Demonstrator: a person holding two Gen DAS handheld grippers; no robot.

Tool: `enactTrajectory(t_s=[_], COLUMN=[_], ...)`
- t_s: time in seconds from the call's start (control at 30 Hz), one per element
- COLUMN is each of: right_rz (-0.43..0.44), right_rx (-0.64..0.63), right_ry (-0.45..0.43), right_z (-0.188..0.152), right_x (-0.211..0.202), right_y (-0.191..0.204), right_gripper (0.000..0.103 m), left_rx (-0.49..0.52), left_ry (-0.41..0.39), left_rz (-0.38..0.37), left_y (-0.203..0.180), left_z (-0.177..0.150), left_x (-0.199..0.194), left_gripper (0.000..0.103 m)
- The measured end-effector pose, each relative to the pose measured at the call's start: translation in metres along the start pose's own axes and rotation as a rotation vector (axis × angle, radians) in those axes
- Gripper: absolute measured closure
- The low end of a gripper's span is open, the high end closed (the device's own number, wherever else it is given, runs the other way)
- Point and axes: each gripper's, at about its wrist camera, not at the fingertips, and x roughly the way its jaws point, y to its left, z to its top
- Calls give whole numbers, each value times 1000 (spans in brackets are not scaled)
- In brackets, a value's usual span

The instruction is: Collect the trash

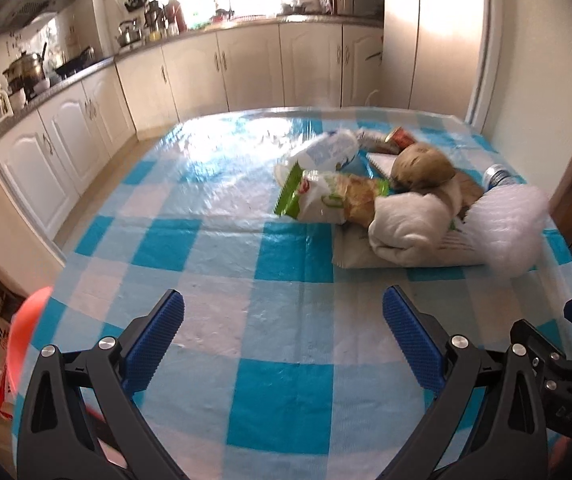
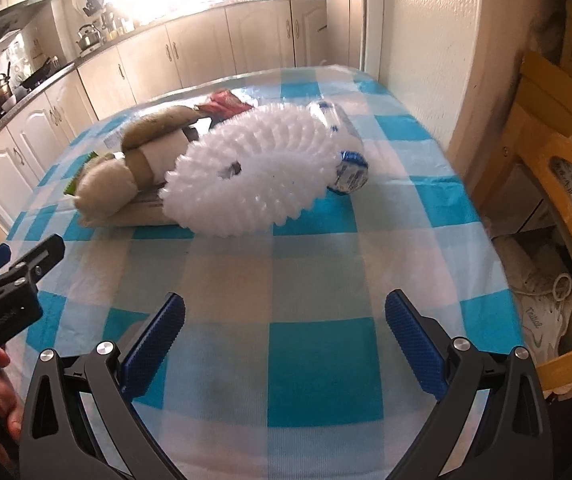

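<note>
A heap of trash lies on the blue-and-white checked table (image 1: 246, 264) at the far right. It holds a white foam fruit net (image 2: 254, 172), also in the left wrist view (image 1: 506, 224), a crushed blue-labelled bottle (image 2: 346, 160), a green-and-white snack bag (image 1: 314, 196), a white crumpled wad (image 1: 410, 224), brown paper (image 1: 422, 164), a white-blue wrapper (image 1: 330, 152) and a red can (image 1: 400, 136). My left gripper (image 1: 284, 336) is open and empty above the near table, short of the heap. My right gripper (image 2: 286, 336) is open and empty, facing the foam net.
A red-orange bin rim (image 1: 26, 336) shows at the table's near left edge. Kitchen cabinets and a cluttered counter (image 1: 86, 80) run along the left and back. A white wall (image 2: 426, 60) and yellow wooden furniture (image 2: 558, 200) stand right of the table.
</note>
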Motion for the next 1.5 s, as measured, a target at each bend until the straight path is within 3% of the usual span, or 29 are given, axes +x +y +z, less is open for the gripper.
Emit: enactTrajectory(t_s=[0.17, 0.73, 1.03, 1.5], right_rz=[10, 20, 20, 59], right_rx=[0, -49, -84, -67], right_ry=[-48, -270, -357, -394], right_z=[6, 18, 18, 15], right_x=[-25, -127, -158, -168], right_y=[3, 28, 37, 30], right_gripper=[5, 5, 5, 5], left_rx=[10, -34, -67, -90], left_ry=[-91, -283, -346, -376], left_rz=[-9, -15, -10, -2], left_y=[5, 33, 48, 58], left_z=[7, 16, 18, 18], left_x=[-30, -124, -151, -161], left_gripper=[3, 3, 3, 3])
